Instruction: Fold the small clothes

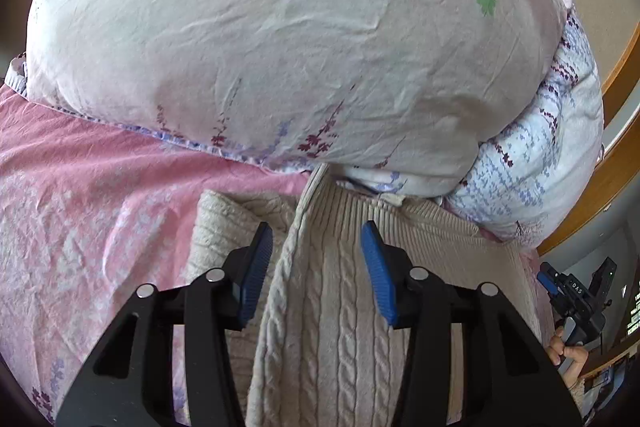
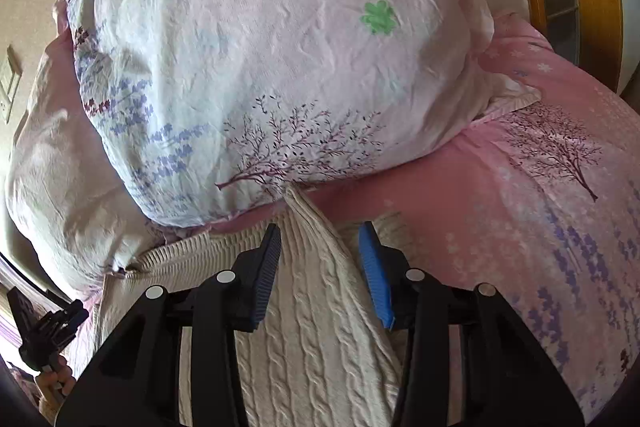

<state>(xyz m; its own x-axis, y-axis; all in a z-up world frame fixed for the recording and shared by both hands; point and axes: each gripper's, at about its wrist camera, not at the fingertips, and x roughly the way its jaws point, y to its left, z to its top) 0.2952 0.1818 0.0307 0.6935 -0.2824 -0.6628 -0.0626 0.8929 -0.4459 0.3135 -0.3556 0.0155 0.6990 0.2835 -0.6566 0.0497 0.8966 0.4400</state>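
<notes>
Lying across the lower centre of both views: a cream cable-knit sweater (image 1: 332, 291), spread on a pink floral bedsheet (image 1: 88, 211), its far ribbed edge tucking under a pale flowered duvet bundle (image 1: 280, 47) filling the upper frame. Rising between the blue pads in each view, a raised fold of knit running toward the duvet.

Left gripper (image 1: 318, 263) standing wide, pads straddling the fold, not visibly pinching it. Right gripper (image 2: 320, 267) likewise wide, jaws either side of the ridge in its own view (image 2: 316, 227); cloth looking close to the pads, contact impossible to confirm.

Judging the knit: soft, thick, stretchy, light for its bulk, drooping and sagging when lifted by one point. Looking non-slippery against ribbed pads, yet loose cables snagging or pulling out of shape under a hard tug. Best taking hold at the doubled fold or the firmer ribbed hem, both grippers sharing the weight, lifting gently clear of the duvet overhang.
</notes>
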